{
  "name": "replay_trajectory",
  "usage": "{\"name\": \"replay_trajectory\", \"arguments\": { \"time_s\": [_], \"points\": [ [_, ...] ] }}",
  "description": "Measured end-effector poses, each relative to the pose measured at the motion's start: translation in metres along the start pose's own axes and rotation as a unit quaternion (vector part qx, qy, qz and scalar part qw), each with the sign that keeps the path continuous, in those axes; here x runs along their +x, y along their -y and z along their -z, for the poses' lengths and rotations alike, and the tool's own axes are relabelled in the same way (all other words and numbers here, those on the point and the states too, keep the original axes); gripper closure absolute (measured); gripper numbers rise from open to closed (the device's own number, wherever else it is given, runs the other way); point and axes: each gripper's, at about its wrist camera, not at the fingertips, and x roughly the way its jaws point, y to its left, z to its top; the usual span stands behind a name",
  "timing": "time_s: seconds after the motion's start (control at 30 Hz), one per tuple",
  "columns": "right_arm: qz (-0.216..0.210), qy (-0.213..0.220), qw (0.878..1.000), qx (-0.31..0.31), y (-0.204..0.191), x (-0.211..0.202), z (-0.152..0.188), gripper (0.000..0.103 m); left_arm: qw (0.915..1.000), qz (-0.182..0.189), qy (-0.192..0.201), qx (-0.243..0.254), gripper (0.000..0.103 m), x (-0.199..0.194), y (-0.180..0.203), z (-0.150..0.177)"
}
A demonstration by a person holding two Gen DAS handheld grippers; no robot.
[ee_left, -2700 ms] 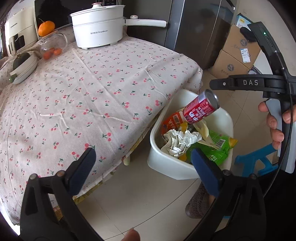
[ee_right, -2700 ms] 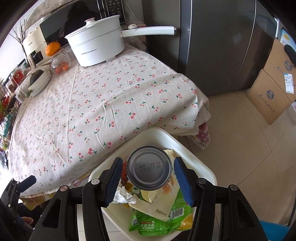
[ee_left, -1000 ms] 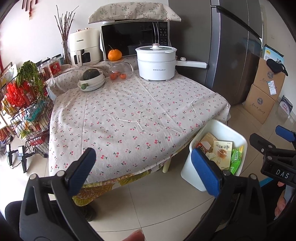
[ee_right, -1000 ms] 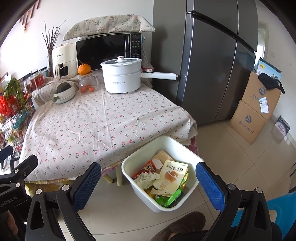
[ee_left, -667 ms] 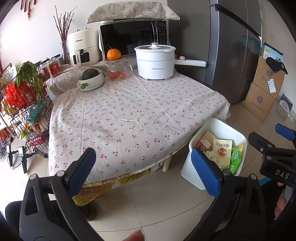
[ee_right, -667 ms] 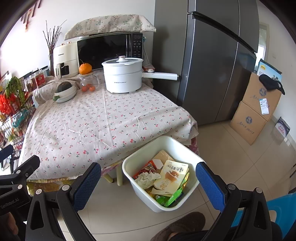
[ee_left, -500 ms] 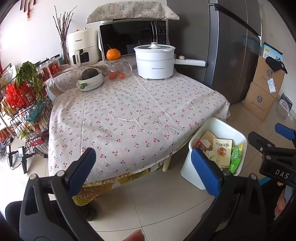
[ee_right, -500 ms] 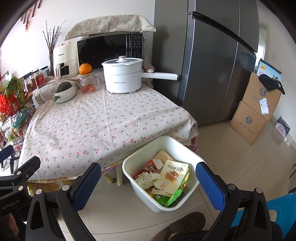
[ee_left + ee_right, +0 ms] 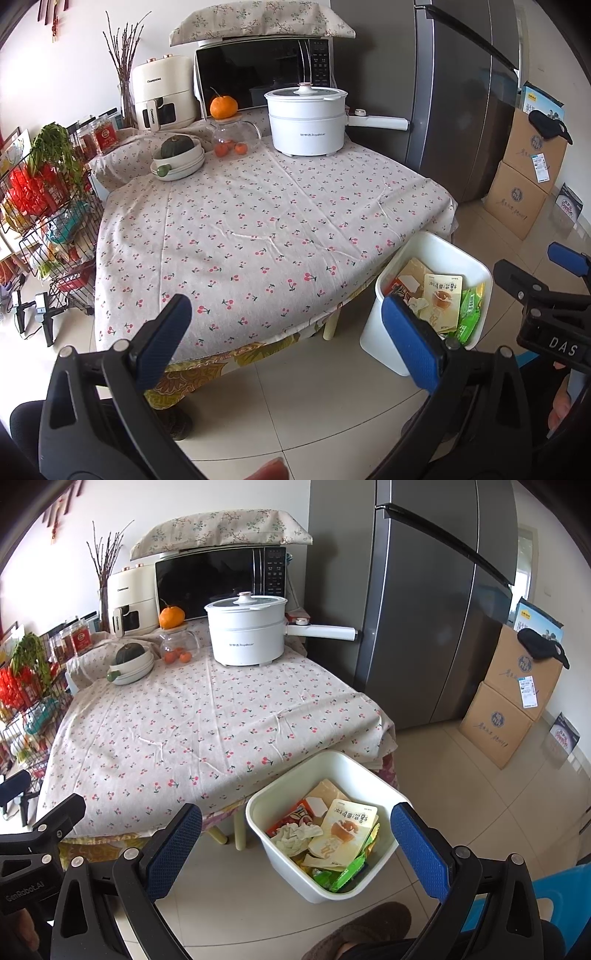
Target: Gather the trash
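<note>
Both grippers are held back from the table (image 9: 258, 221), above the tiled floor. The left gripper (image 9: 291, 338) is seen with its blue-padded fingers (image 9: 162, 336) spread wide apart; nothing is grasped between them and nothing is touched by them. The right gripper (image 9: 295, 843) is likewise released, its fingers (image 9: 417, 849) fully parted and empty, framing the white bin (image 9: 273, 801) that stands on the floor just beside the table's corner. The trash (image 9: 332, 838) is found inside this bin: a pale snack packet lying on top, a crumpled tissue, an orange-red wrapper and green wrappers beneath. The cherry-print tablecloth (image 9: 192, 720) is bare across its near part, while a white electric pot (image 9: 245, 631), a glass jug holding small oranges (image 9: 177, 648) and a bowl with a green squash (image 9: 131, 662) are set along the far edge.
</note>
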Motion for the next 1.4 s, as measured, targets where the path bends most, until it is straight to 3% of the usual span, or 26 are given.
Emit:
{"name": "replay_trajectory", "arguments": {
  "time_s": [1.2,1.4],
  "points": [
    [0.001,-0.002,1.0,-0.001,-0.0047,-0.001,0.0001,0.0,1.0,0.0,-0.006,0.004,0.001,0.0008,0.0003,0.0018],
    [-0.001,-0.007,1.0,0.0,-0.0051,0.0023,0.0021,0.0,0.9996,0.014,-0.026,-0.002,0.001,0.0075,-0.0038,0.003]
  ]
}}
